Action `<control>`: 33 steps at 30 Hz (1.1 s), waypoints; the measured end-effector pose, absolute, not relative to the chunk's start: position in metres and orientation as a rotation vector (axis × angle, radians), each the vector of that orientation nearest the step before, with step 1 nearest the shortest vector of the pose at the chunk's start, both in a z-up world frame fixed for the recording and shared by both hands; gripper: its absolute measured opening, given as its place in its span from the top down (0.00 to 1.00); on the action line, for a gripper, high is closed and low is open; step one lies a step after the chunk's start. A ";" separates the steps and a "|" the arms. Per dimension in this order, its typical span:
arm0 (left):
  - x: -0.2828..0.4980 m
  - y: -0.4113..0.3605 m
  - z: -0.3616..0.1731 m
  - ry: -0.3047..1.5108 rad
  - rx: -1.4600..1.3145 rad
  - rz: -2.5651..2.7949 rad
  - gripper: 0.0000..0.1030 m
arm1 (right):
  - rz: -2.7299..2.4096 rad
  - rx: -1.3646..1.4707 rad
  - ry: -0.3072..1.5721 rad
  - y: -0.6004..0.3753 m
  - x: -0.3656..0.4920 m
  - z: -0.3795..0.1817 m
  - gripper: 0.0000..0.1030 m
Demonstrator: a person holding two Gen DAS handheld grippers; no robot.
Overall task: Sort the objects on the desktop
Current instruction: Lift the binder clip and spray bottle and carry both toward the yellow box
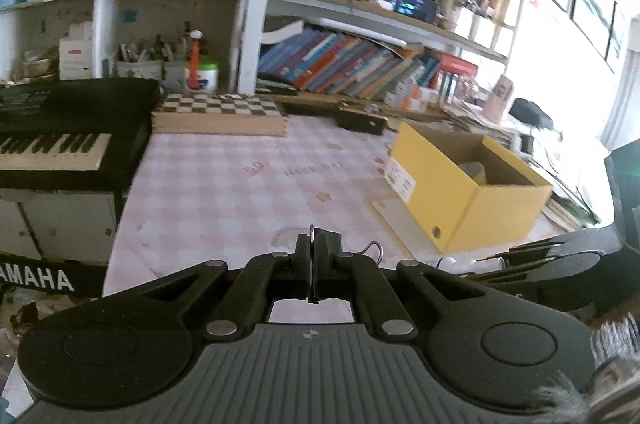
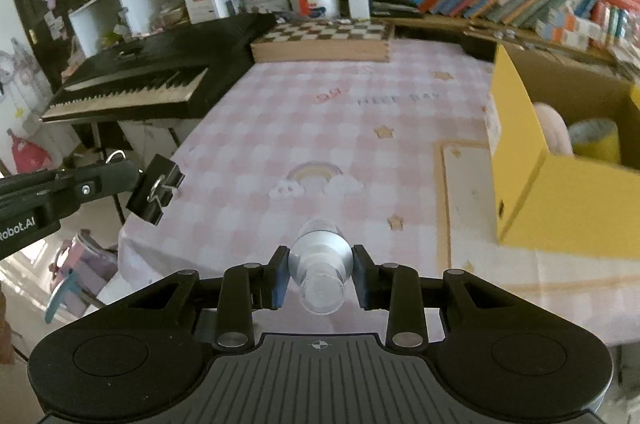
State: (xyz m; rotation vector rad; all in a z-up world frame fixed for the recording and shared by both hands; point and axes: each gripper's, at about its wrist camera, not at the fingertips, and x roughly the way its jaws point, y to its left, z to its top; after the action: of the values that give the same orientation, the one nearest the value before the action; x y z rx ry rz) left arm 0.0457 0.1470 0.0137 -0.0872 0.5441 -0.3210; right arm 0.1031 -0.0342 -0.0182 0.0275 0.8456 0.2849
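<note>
A small silver bottle with a clear cap (image 2: pixel 320 264) is sitting low in the centre of the right wrist view, and the right gripper (image 2: pixel 320 274) is clamping it from both sides, its pads pressing the silver body while the clear cap is pointing back toward the camera. At the left edge of the same view, the left gripper (image 2: pixel 154 190) is reaching in and gripping a black binder clip (image 2: pixel 156 190) by one wire handle, so the clip is hanging tilted over the table's near corner. In the left wrist view the left gripper's (image 1: pixel 313 244) jaws are standing pressed together with that thin wire (image 1: pixel 311 236) showing between them at the tips.

Both items are hovering over a pink checked tablecloth (image 2: pixel 304 112). At the right of the right wrist view a yellow cardboard box (image 2: pixel 560 200) is standing open on the cloth; inside it a pale pink rounded thing (image 2: pixel 554 130) and a roll with a yellow side (image 2: pixel 596 140) are lying side by side, both too blurred to name.

Toward the upper middle a chessboard box (image 2: pixel 324 42) is resting at the table's far edge, and a black keyboard (image 2: pixel 152 80) is occupying the upper left.
</note>
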 end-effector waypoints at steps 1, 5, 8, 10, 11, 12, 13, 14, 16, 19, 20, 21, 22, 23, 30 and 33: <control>0.043 0.145 0.012 0.551 -0.083 -0.334 0.99 | 0.276 0.034 0.849 -0.035 0.098 -0.019 0.68; 0.033 0.137 0.008 0.576 -0.066 -0.386 0.99 | 0.235 0.065 0.856 -0.044 0.075 -0.024 0.68; 0.029 0.129 0.005 0.590 -0.050 -0.430 0.99 | 0.198 0.092 0.865 -0.052 0.061 -0.027 0.68; 0.027 0.122 0.005 0.594 -0.038 -0.461 0.99 | 0.171 0.112 0.873 -0.059 0.053 -0.030 0.68; 0.026 0.119 0.005 0.594 -0.034 -0.473 0.99 | 0.159 0.120 0.875 -0.061 0.050 -0.030 0.68; 0.026 0.115 0.004 0.595 -0.030 -0.488 0.99 | 0.147 0.128 0.876 -0.065 0.047 -0.031 0.68; 0.025 0.111 0.004 0.597 -0.027 -0.504 0.99 | 0.134 0.133 0.875 -0.068 0.043 -0.030 0.68; 0.025 0.107 0.003 0.599 -0.024 -0.521 0.99 | 0.119 0.137 0.874 -0.071 0.039 -0.030 0.68; 0.023 0.098 0.003 0.603 -0.016 -0.553 0.99 | 0.094 0.145 0.873 -0.077 0.033 -0.030 0.68; 0.023 0.085 0.001 0.609 -0.004 -0.601 0.99 | 0.051 0.163 0.876 -0.087 0.023 -0.031 0.68; 0.023 0.081 0.001 0.610 0.001 -0.618 0.99 | 0.037 0.170 0.878 -0.091 0.018 -0.031 0.68; 0.023 0.077 0.001 0.611 0.005 -0.629 0.99 | 0.024 0.176 0.878 -0.095 0.015 -0.031 0.68; 0.023 0.073 0.001 0.611 0.009 -0.644 0.99 | 0.011 0.182 0.878 -0.098 0.012 -0.031 0.68; 0.023 0.070 0.000 0.612 0.014 -0.657 0.99 | -0.002 0.187 0.878 -0.102 0.009 -0.031 0.68; 0.025 0.043 -0.001 0.621 0.041 -0.726 0.99 | -0.068 0.222 0.876 -0.123 -0.006 -0.033 0.68; 0.027 0.028 -0.001 0.626 0.052 -0.748 0.99 | -0.090 0.237 0.875 -0.134 -0.011 -0.035 0.68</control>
State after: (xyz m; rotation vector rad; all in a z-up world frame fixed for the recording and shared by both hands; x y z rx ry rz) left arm 0.0275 0.0285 -0.0011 0.0524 0.6256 -0.7479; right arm -0.0107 -0.1340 -0.0349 0.2367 0.8752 -0.0896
